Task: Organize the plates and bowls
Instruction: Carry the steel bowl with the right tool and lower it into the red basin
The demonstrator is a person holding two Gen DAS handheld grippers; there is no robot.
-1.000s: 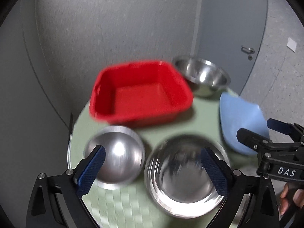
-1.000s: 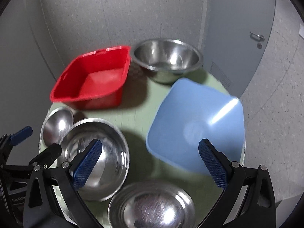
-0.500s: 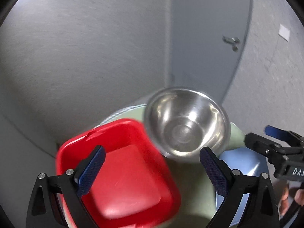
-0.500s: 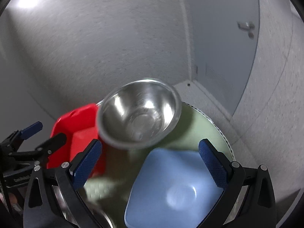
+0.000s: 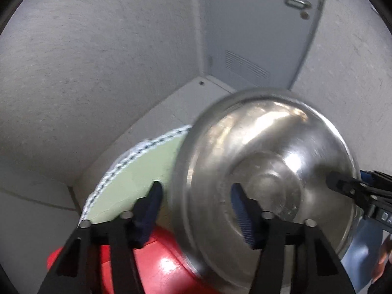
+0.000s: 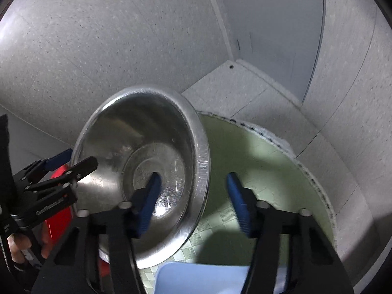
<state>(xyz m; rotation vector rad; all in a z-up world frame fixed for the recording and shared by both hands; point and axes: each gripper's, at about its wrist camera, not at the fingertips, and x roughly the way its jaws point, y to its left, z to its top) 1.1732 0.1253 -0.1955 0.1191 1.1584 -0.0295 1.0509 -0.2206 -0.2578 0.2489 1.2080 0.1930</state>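
Note:
A large steel bowl [image 5: 267, 186] stands at the far side of the round green table [image 5: 137, 171]; it also shows in the right wrist view [image 6: 147, 166]. My left gripper [image 5: 196, 208] straddles its left rim, one blue pad outside, one inside, jaws apart. My right gripper [image 6: 193, 205] straddles its right rim the same way, jaws apart. Neither pad pair visibly presses the metal. The red basin [image 5: 156, 267] lies just under the left gripper. A blue plastic bowl [image 6: 203, 279] sits at the bottom of the right wrist view.
Grey walls and a grey door [image 5: 257, 29] stand close behind the table. The table's far edge [image 6: 301, 166] has a checkered trim. Bare green table surface [image 6: 264, 171] lies to the right of the steel bowl.
Both grippers have moved forward over the table to the far steel bowl and narrowed their jaws around its opposite rims. The near steel bowls have dropped out of view.

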